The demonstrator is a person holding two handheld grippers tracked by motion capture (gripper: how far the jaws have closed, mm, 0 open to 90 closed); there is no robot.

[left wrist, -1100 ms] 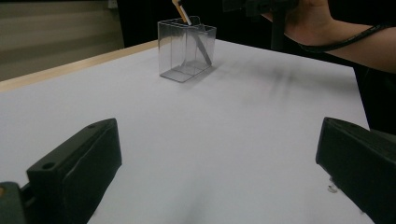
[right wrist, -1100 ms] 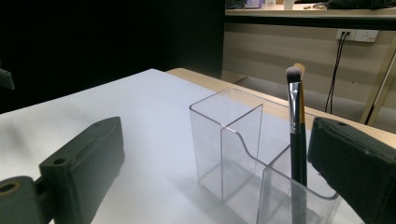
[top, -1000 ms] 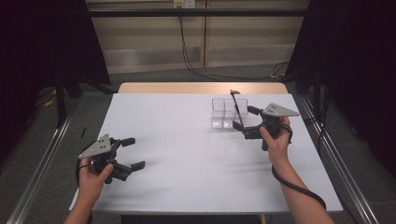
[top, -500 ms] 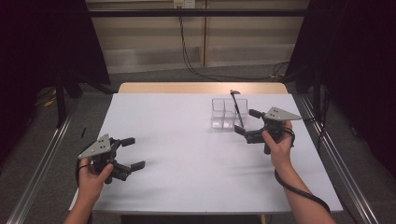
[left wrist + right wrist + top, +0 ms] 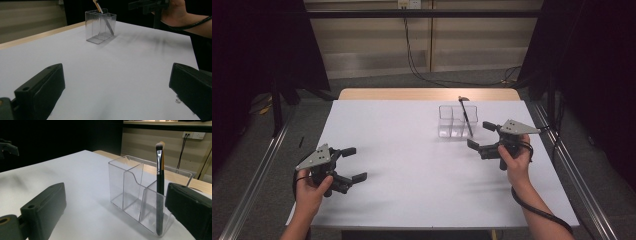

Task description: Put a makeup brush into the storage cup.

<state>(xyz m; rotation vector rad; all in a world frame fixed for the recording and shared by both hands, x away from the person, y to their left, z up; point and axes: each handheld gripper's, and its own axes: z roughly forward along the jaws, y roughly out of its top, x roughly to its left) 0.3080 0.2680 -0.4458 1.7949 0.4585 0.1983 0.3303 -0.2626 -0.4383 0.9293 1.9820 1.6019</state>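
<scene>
A clear plastic organizer (image 5: 451, 121) with several compartments stands at the table's far right of centre. A black-handled makeup brush (image 5: 467, 117) leans upright in its rightmost compartment, bristles up. My right gripper (image 5: 479, 135) hovers open just right of and nearer than the organizer, with nothing between its jaws. The right gripper view looks past that gripper (image 5: 115, 207) at the organizer (image 5: 130, 192) and the brush (image 5: 159, 187). My left gripper (image 5: 355, 164) is open and empty over the near left of the table. Its own view (image 5: 116, 85) has the organizer (image 5: 97, 27) far off.
A white sheet (image 5: 412, 165) covers the table, and a strip of bare wood (image 5: 427, 94) shows along the far edge. Metal rails (image 5: 247, 190) run down both sides of the table. Cables hang on the wall behind.
My right gripper has drawn back a little from the organizer, toward the person and the right. The brush stays in its compartment. The left gripper has not moved.
</scene>
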